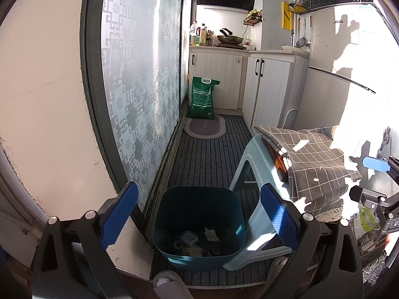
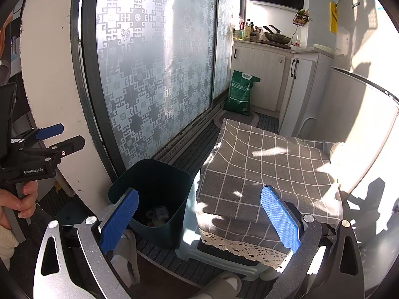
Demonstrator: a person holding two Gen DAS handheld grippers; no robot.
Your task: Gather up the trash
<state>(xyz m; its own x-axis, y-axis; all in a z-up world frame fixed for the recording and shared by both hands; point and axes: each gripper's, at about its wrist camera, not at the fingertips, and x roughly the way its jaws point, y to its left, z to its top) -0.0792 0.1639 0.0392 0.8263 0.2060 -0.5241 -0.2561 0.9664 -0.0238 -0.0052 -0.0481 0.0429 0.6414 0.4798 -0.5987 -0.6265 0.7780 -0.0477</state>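
Blue fingers [image 1: 119, 214] spread above teal bin [image 1: 199, 214] on striped kitchen mat [image 1: 207, 154]

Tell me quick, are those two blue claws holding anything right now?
Left gripper: open, holding nothing.
Right gripper: open, holding nothing.

Blue-padded black hand-held gripper [image 1: 199, 216], silver screws.

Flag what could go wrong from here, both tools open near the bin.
1. The teal bin sits tight between the door frame and the plastic stool; reaching in could knock either.
2. The checked cloth overhangs the stool beside the bin and could snag the right tool.
3. Trash in the bin lies deep and shadowed; the left tool may misjudge it.
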